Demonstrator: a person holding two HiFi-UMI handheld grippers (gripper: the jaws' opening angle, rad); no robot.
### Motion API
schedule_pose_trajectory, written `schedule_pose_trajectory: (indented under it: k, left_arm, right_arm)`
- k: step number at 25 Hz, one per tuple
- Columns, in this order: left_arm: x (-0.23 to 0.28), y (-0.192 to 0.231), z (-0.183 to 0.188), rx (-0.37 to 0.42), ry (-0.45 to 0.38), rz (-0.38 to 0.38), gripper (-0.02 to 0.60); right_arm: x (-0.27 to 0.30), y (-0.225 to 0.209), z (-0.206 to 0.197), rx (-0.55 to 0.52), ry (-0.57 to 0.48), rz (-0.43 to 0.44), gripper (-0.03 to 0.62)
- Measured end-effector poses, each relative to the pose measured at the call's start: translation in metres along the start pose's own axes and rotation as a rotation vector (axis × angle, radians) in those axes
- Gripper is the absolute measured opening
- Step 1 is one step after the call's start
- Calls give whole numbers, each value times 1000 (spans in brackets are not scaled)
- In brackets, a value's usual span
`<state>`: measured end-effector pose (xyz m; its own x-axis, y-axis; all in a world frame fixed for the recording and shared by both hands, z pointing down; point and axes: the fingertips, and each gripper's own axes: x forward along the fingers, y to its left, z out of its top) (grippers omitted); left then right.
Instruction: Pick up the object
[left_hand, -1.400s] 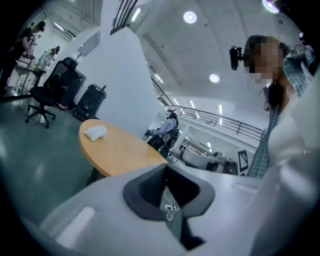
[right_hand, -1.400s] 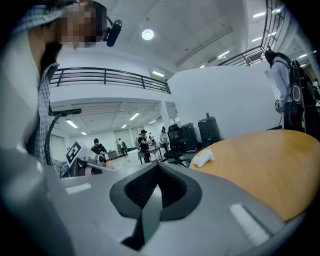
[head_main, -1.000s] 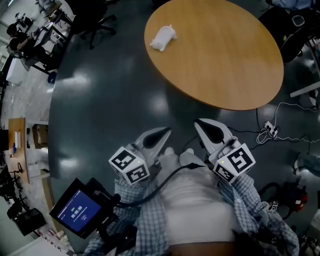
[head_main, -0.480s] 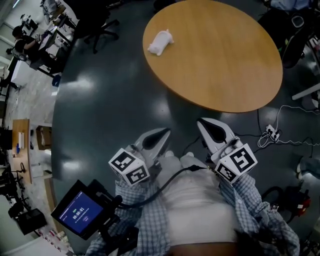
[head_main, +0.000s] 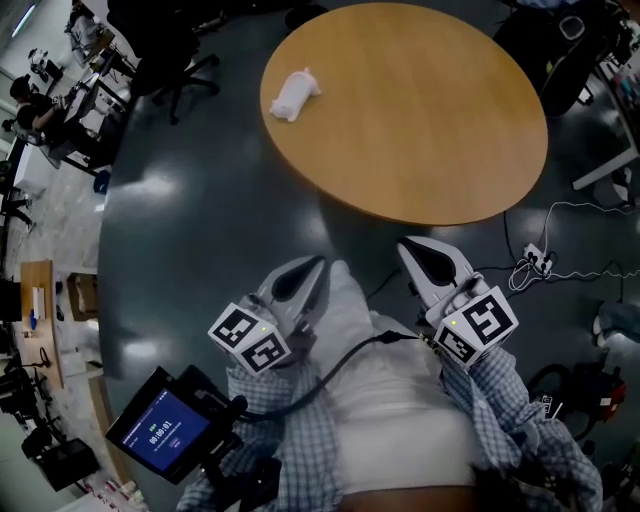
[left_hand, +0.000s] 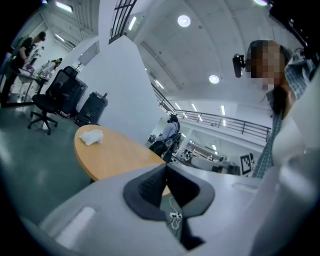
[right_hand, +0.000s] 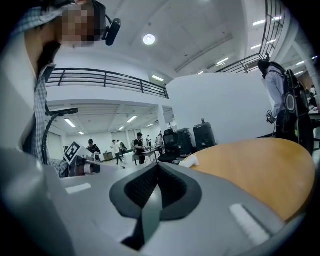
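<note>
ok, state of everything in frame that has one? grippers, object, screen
left gripper: shut, nothing between the jaws, well short of the table.
right gripper: shut, nothing between the jaws, also short of the table.
white object: lying on the round table near its edge, untouched.
screen: lit.

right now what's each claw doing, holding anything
left claw: closed, nothing in it
right claw: closed, nothing in it
</note>
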<state>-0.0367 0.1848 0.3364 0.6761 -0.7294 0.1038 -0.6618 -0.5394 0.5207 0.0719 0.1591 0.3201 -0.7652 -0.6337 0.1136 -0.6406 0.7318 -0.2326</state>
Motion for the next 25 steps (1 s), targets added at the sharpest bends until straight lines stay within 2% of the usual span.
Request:
schedule_pose_trajectory:
  k: [5, 13, 20, 25]
  left_arm:
    - [22, 18, 5, 4, -1, -25, 3]
    - [66, 90, 45, 27, 32, -12, 3]
    - [92, 100, 62, 68, 91, 5, 3]
    - [125, 162, 75, 36, 137, -8, 5]
  right_arm:
    - [6, -23, 3, 0, -3, -42, 5]
    - [70, -65, 14, 8, 11, -67, 5]
    - [77, -81, 29, 31, 19, -68, 5]
    - [129, -116, 22, 73, 73, -87, 5]
